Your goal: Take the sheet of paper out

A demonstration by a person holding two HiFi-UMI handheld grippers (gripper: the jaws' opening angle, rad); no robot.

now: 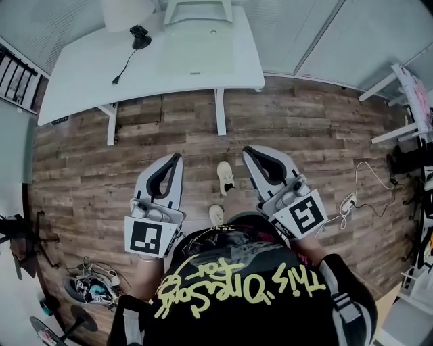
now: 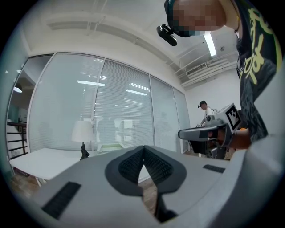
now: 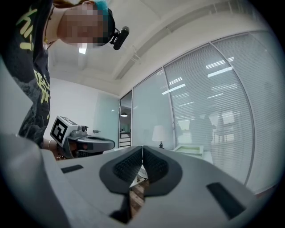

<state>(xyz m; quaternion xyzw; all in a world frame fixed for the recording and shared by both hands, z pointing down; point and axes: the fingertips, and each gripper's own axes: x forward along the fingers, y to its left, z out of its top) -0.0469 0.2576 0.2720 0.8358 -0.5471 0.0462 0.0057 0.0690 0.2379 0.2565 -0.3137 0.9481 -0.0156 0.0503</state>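
Observation:
A pale green sheet of paper (image 1: 199, 48) lies in a flat white tray (image 1: 198, 9) on the white table (image 1: 81, 81) at the far side of the room. Both grippers are held level over the wooden floor, well short of the table. In the head view, my left gripper (image 1: 177, 157) is shut with nothing in it, and so is my right gripper (image 1: 247, 149). In the left gripper view the jaws (image 2: 143, 149) meet, with the tray (image 2: 109, 146) far beyond. In the right gripper view the jaws (image 3: 142, 148) also meet, and the tray (image 3: 189, 149) shows far off.
A table lamp (image 1: 128, 10) with a black base and a cord (image 1: 125, 64) stands left of the tray. The table's legs (image 1: 219, 111) reach the wood floor. A power strip with cables (image 1: 348, 201) lies at right, a chair base (image 1: 20, 236) at left. Another person (image 2: 204, 111) stands far off.

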